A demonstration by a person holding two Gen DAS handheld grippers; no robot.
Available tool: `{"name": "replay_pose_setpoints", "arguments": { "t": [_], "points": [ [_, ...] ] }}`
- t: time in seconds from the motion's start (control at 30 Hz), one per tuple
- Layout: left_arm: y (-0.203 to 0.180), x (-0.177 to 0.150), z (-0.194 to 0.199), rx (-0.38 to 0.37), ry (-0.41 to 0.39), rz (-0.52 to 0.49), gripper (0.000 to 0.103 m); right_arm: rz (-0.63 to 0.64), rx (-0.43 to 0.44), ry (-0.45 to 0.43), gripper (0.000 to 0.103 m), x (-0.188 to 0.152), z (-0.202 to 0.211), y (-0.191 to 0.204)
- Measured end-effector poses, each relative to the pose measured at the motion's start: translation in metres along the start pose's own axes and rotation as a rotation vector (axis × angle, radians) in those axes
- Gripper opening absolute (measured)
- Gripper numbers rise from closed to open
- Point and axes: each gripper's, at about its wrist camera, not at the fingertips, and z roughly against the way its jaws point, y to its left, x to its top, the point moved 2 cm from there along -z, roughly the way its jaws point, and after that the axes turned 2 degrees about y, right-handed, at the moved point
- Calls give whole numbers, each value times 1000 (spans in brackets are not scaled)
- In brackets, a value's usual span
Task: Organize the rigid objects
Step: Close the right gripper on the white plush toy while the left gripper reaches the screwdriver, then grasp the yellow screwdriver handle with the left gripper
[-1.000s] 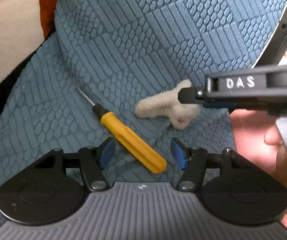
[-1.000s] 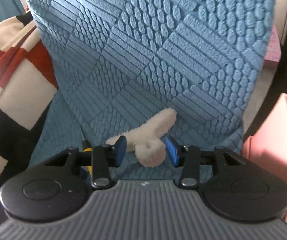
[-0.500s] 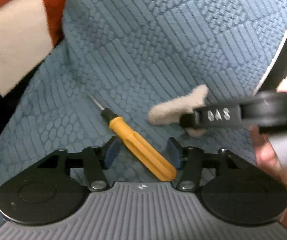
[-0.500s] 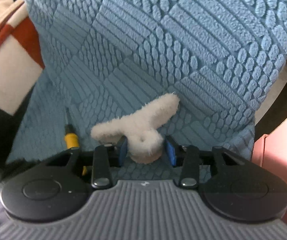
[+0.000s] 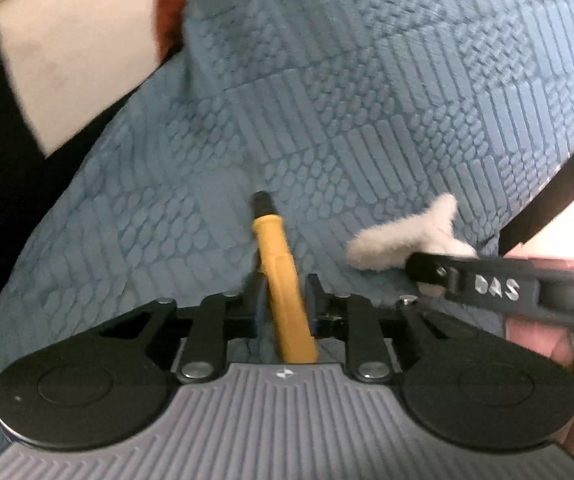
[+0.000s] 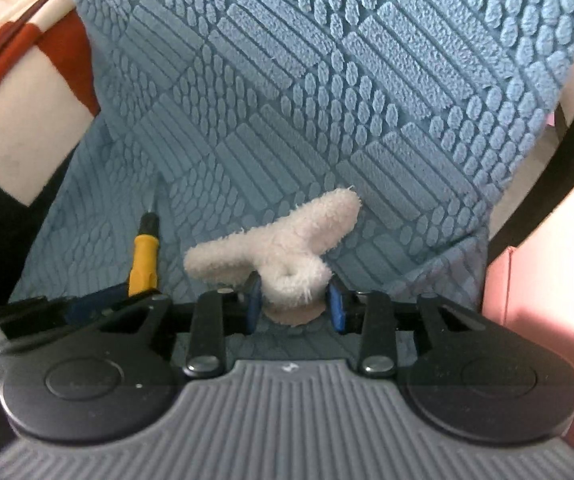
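Observation:
A yellow-handled screwdriver (image 5: 283, 276) lies on the blue textured cushion (image 5: 367, 100). My left gripper (image 5: 285, 300) has its jaws closed against the yellow handle; the metal tip is hidden by blur. The screwdriver also shows in the right wrist view (image 6: 145, 258). A white fluffy plush piece (image 6: 283, 248) lies to its right; it also shows in the left wrist view (image 5: 407, 236). My right gripper (image 6: 293, 306) has its blue pads on either side of the plush's lower lobe, touching or nearly touching it.
A red, white and black blanket (image 5: 67, 52) lies at the left of the cushion. A pink box (image 6: 547, 280) stands at the right edge. A dark curved frame (image 5: 559, 184) runs behind the cushion at the right.
My left gripper moved forward over the screwdriver and closed its jaws on the handle. My right gripper moved in around the plush and narrowed its jaws on it.

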Motion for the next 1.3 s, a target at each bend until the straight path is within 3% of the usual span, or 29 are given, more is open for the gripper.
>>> {"name": "replay_pose_setpoints", "arguments": {
  "t": [0.27,0.57,0.77,0.83,1.03,1.3],
  "points": [
    [21,-13,23,-32,48,43,19,-61,-13,-4,37,-25,25,8],
    [32,-53,59,-65,91,22,19,-98,-22,-9,37,-68,53,34],
    [38,-76,84,-91,110,18,19,-64,-85,-28,37,-102,78,55],
    [39,-80,87,-92,127,-15,19,-83,-102,-21,37,-114,83,58],
    [54,-84,102,-94,132,42,19,-61,-153,-37,37,-144,96,77],
    [61,-91,112,-77,146,58,19,-139,-159,-26,37,-170,107,81]
  ]
}}
